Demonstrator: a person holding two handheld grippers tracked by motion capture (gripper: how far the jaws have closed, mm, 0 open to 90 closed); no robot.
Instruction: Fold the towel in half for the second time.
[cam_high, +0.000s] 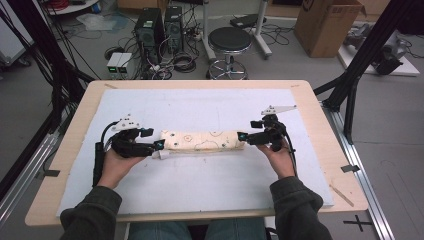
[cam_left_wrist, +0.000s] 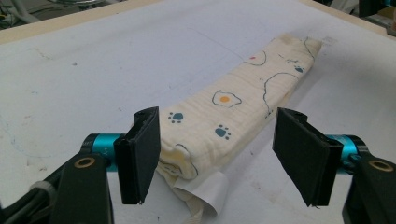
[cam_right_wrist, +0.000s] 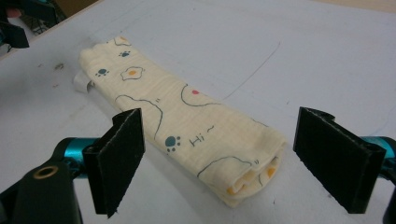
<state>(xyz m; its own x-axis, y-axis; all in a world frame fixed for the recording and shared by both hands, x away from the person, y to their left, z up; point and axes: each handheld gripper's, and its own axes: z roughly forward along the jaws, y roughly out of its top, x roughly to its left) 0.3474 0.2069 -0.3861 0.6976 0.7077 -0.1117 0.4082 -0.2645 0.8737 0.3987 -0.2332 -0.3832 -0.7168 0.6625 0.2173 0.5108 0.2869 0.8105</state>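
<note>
A cream cloth (cam_high: 202, 140) printed with paw prints and fried eggs lies folded into a long narrow strip across the middle of the white mat (cam_high: 200, 107). My left gripper (cam_high: 158, 145) stands open at the strip's left end, its jaws to either side of the cloth (cam_left_wrist: 219, 116) without closing on it. A white label (cam_left_wrist: 210, 193) sticks out from under that end. My right gripper (cam_high: 243, 136) is open at the strip's right end, and the folded end of the cloth (cam_right_wrist: 187, 126) lies between its two jaws.
The mat covers a wooden table (cam_high: 75, 125). Beyond the table's far edge stand a black stool (cam_high: 229, 42), computer towers (cam_high: 150, 27) with cables and a cardboard box (cam_high: 325, 25). Black frame posts (cam_high: 370, 47) rise at both sides.
</note>
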